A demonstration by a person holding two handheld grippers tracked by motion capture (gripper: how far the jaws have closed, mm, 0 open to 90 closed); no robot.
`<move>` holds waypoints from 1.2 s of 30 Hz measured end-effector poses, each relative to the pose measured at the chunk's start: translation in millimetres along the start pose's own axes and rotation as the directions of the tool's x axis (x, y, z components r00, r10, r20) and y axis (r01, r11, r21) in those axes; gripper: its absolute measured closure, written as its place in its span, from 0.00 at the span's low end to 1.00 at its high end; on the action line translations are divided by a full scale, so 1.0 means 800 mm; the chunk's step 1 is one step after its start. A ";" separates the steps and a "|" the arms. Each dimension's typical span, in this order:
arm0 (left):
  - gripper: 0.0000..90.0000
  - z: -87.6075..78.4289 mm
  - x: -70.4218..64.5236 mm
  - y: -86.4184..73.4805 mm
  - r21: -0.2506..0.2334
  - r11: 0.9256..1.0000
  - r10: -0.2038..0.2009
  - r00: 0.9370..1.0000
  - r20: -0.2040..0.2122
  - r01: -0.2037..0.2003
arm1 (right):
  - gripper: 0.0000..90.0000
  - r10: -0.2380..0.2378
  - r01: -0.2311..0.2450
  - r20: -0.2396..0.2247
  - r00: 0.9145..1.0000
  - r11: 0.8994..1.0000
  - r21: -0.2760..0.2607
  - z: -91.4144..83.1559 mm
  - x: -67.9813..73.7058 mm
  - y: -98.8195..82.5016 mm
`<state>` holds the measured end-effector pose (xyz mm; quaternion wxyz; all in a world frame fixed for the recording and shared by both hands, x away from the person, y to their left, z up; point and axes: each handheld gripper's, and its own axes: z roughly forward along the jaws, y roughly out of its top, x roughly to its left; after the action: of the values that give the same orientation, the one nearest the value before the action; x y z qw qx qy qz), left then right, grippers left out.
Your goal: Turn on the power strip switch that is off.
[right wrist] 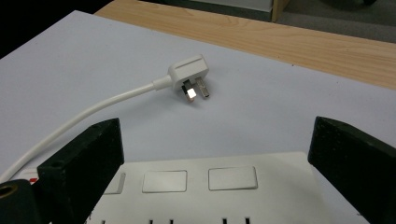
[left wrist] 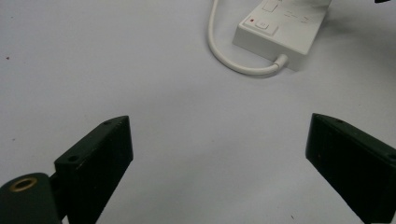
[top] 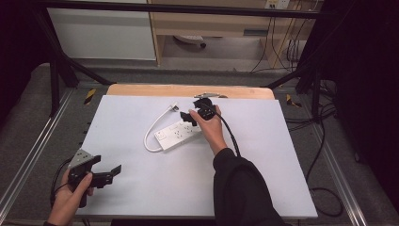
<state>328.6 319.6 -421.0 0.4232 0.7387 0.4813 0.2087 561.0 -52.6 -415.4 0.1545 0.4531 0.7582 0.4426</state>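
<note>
Right hand-held gripper [top: 195, 112] hovers released over the power strip [top: 180, 134] at frame center; plug [right wrist: 189, 76] lies ungrasped beyond. Left hand-held gripper [top: 107, 175] idles released, lower left. Grasp not yet done.

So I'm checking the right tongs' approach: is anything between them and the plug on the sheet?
Nothing visible. The right tongs are open over the power strip, and beyond its far edge only bare white sheet lies before the plug.
</note>
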 end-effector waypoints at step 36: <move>0.09 0.000 0.001 0.000 -0.003 1.000 -0.002 1.000 -0.005 0.002 | 0.66 -0.033 0.034 -0.038 0.999 0.999 0.029 0.017 0.009 -0.013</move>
<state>329.1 320.6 -420.7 0.4232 0.7372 0.4827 0.2107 559.7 -41.5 -430.1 0.1408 0.4344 0.7749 0.4369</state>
